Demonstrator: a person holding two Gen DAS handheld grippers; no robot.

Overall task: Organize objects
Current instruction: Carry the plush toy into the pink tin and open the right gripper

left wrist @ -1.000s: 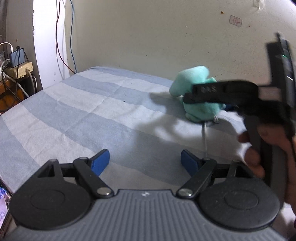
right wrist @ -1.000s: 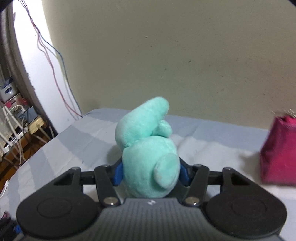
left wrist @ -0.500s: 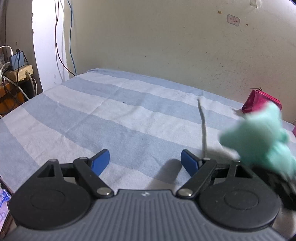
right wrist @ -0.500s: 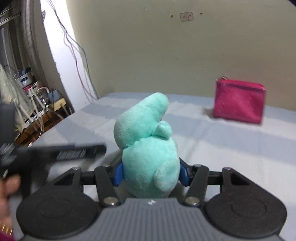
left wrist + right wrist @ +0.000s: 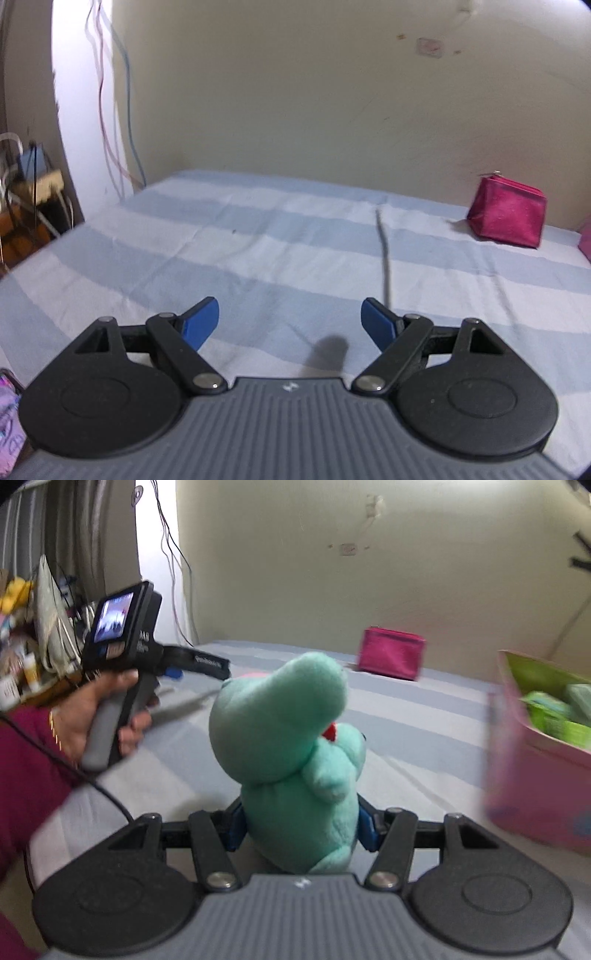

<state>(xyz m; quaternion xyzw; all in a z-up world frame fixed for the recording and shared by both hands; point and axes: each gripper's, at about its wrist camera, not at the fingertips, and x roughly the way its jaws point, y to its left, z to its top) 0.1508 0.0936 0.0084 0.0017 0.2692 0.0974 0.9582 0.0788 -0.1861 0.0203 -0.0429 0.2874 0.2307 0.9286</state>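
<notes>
Clamping a soft toy (image 5: 295, 760) between the blue pads (image 5: 367, 829) of the right gripper (image 5: 301, 830), the pads pressing into the lower body on both sides; holding the mint-green toy upright above the striped bedsheet (image 5: 406, 723), its rounded head tilting toward the far wall, a small red spot peeking out near its front; hanging just left of a pink box (image 5: 532, 775), which is sitting at the right edge of the bed with green items (image 5: 554, 709) lying inside; blurring too much at that edge to tell what those items are.

Gaping wide on the left gripper (image 5: 290, 321), its blue fingertips (image 5: 201, 319) standing well apart over the sheet with nothing between them; pointing across the blue-and-white stripes toward a magenta pouch (image 5: 508, 214) standing near the far wall, well apart from the fingertips; trailing a thin grey cord (image 5: 384, 254) along the sheet from near the right fingertip toward the wall.

Showing, in the right wrist view, the person's left hand (image 5: 92, 716) wrapping around the grey handle of the left gripper (image 5: 147, 657), a small lit screen (image 5: 112, 616) glowing on its back; hanging coloured wires (image 5: 114, 122) down the wall by the bed's far left corner.
</notes>
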